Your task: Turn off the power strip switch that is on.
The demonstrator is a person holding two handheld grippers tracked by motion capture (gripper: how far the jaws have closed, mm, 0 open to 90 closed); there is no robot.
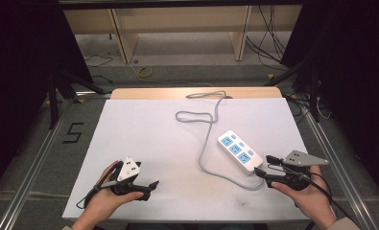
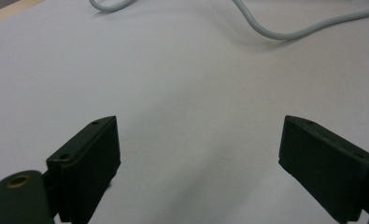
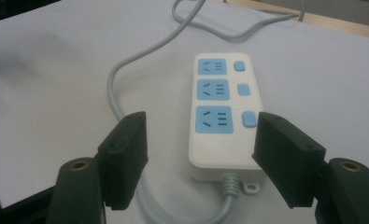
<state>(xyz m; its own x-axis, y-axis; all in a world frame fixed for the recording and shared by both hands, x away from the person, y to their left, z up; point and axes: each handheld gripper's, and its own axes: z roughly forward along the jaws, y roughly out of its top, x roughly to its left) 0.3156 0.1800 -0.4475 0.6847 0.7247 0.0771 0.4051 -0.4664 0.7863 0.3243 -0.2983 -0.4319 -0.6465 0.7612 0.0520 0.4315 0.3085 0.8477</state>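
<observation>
A white power strip with three blue sockets and three blue switches lies right of the table's middle. Its grey cable curves from the strip's near end, then loops away to the far edge. My right gripper is open just short of that near end, jaws pointing left at it. In the right gripper view the power strip lies ahead between the spread jaws of the right gripper, untouched. My left gripper rests open at the front left, nothing in it. The left gripper faces bare white surface, with the cable farther off.
A white sheet covers the table, and a wooden edge shows at the far side. Metal rails run along both sides. A "5" mark is on the floor at left. Wooden shelving and loose cables stand beyond.
</observation>
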